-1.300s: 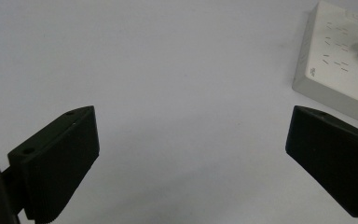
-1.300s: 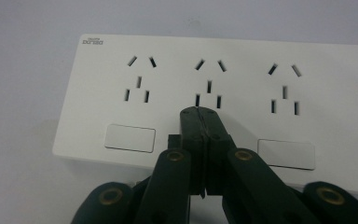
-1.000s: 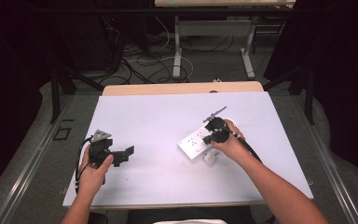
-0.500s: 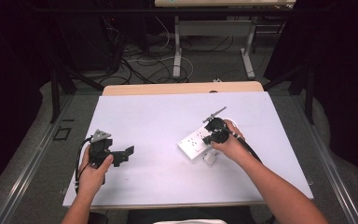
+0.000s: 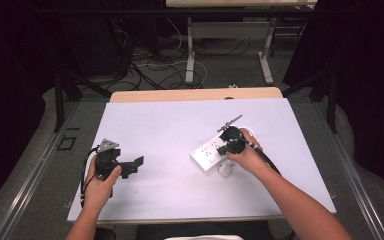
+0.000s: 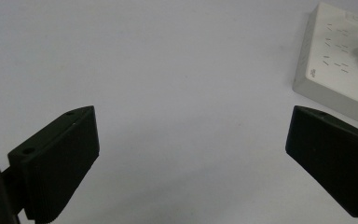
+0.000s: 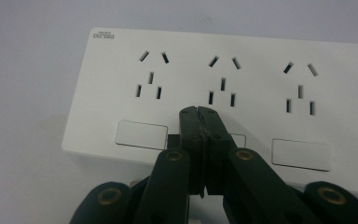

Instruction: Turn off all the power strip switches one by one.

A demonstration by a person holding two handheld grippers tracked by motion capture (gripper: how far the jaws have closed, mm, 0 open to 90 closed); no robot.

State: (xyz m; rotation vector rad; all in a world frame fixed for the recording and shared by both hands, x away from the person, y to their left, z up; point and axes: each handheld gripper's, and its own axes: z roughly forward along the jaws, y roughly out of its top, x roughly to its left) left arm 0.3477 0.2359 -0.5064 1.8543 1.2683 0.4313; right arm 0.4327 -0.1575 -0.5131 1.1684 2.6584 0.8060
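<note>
A white power strip [image 5: 206,154] with three socket groups and three rocker switches lies right of the table's middle; it is also in the right gripper view [image 7: 223,56] and the left gripper view [image 6: 340,60]. My right gripper [image 5: 224,148] is shut with nothing between its jaws, and its tips [image 7: 199,112] rest at the middle switch of the strip. My left gripper [image 5: 132,166] sits low over the bare table at the front left, jaws wide open [image 6: 191,135] and pointing toward the strip, well apart from it.
The white tabletop [image 5: 170,125] has a wooden strip along its far edge. A small white block [image 5: 225,169] lies by the strip under the right hand. Beyond the table are table legs and cables on the floor [image 5: 150,70].
</note>
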